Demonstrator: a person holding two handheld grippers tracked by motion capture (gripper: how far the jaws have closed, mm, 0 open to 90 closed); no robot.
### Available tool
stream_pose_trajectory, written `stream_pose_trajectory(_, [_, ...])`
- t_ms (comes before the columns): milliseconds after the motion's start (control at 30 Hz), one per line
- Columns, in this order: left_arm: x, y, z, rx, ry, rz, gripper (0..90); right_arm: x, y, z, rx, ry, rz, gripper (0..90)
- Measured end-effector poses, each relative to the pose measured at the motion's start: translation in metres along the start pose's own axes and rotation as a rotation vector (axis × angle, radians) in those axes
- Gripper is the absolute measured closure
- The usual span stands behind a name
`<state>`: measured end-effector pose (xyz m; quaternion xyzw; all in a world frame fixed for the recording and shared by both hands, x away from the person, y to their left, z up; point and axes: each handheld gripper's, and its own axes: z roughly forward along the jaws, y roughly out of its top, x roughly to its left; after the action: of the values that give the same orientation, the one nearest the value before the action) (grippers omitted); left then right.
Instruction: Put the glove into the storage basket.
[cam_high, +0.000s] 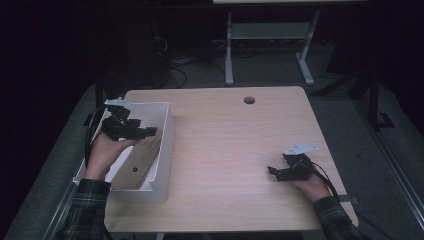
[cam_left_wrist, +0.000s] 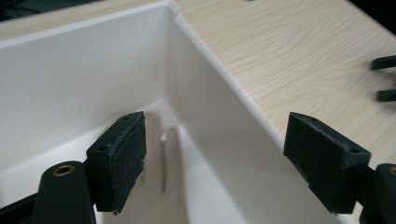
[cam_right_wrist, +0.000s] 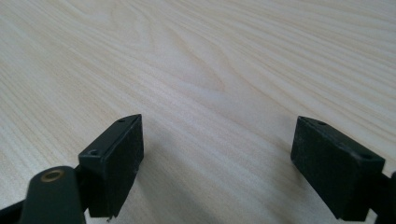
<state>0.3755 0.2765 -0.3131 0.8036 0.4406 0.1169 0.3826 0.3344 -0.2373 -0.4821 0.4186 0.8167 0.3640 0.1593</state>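
Dark plaid sleeves are worn on both forearms, seemingly in green and grey, though the dim light leaves the colours uncertain. Each black gripper, the left gripper (cam_high: 131, 129) and the right gripper (cam_high: 280, 171), is topped by a pale grey three-cornered plate and trailed by a black cable. Blocky black jaws with small screw holes are seen, and a brass-ringed hole at the base.

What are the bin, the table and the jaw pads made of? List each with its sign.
White bin: looks like smooth plastic, with thin walls and a soft sheen.
Table: probably matt wood-grain laminate, going by the printed-looking grain.
Pads of the left hand-held gripper: seemingly dull black rubber or foam.
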Motion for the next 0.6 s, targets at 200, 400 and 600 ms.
stream_pose_trajectory(200, [-0.025, 0.016, 0.007, -0.019, -0.05, 0.029, 20.7, 0.0, 0.0, 0.0, 0.0, 0.0, 0.0, 16.6])
stream_pose_trajectory(400, [-0.052, 0.027, 0.02, -0.036, -0.1, 0.067, 20.7, 0.0, 0.0, 0.0, 0.001, 0.001, 0.0, 16.6])
stream_pose_trajectory(600, [-0.079, 0.033, 0.038, -0.031, -0.14, 0.094, 20.7, 0.0, 0.0, 0.0, 0.002, 0.002, -0.002, 16.6])
